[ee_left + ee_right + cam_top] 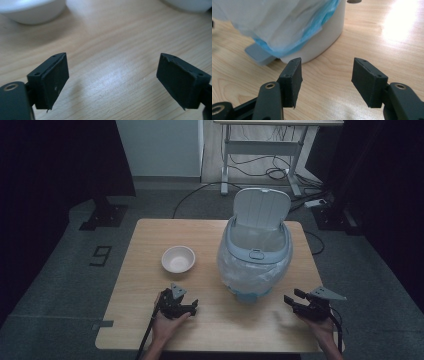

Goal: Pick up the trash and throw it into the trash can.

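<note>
A: Near edge of table (125, 330): left claw (184, 306) wide, empty. Right claw (292, 301) moderately open, empty, aimed at bin base.

B: Beyond: one white bowl (178, 258) left of centre, one lined bin (255, 255) beside it, lid (262, 209) raised.

A: Risk: snagging loose blue liner (294, 37) with right claw, tipping bin.

B: Count: two claws, one bowl, one bin.

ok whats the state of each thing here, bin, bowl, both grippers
bin: upright on the table, lined with a bag
bin lid: flipped up, open
bowl: upright, looks empty
left gripper: jaws apart, nothing between them
right gripper: jaws apart, nothing between them, near the bin's base
</note>
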The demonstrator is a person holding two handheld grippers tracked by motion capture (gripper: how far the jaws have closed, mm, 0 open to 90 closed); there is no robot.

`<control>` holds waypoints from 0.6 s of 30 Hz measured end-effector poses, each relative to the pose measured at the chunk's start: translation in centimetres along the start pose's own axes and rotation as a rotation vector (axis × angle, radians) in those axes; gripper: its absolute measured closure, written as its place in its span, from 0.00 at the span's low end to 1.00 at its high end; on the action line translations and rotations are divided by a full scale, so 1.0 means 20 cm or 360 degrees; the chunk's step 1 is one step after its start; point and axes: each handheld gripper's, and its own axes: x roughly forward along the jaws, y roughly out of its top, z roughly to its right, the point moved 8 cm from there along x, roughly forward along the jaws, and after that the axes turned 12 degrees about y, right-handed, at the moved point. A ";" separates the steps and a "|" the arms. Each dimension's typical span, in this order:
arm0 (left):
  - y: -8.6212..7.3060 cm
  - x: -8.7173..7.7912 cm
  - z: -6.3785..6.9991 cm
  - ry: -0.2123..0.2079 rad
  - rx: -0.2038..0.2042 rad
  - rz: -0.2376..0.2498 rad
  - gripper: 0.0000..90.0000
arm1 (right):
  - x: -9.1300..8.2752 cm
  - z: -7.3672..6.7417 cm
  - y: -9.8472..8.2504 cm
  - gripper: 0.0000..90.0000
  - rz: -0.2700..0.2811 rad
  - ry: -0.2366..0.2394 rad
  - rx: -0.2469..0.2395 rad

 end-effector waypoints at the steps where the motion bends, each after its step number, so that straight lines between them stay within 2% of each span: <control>1: 0.01 -0.02 -0.02 -0.0004 -0.0038 0.0019 0.12 | 0.01 0.00 -0.01 0.45 -0.0031 -0.0008 -0.0021; 6: 0.01 -0.03 -0.08 -0.0009 -0.0090 0.0031 0.15 | 0.03 -0.02 -0.03 0.45 -0.0076 -0.0017 -0.0065; 14: 0.02 -0.04 -0.17 0.0008 -0.0173 0.0049 0.15 | 0.04 -0.01 -0.05 0.46 -0.0118 -0.0030 -0.0052; 18: 0.03 -0.06 -0.19 -0.0006 -0.0201 0.0052 0.15 | 0.06 -0.01 -0.07 0.46 -0.0155 -0.0037 -0.0053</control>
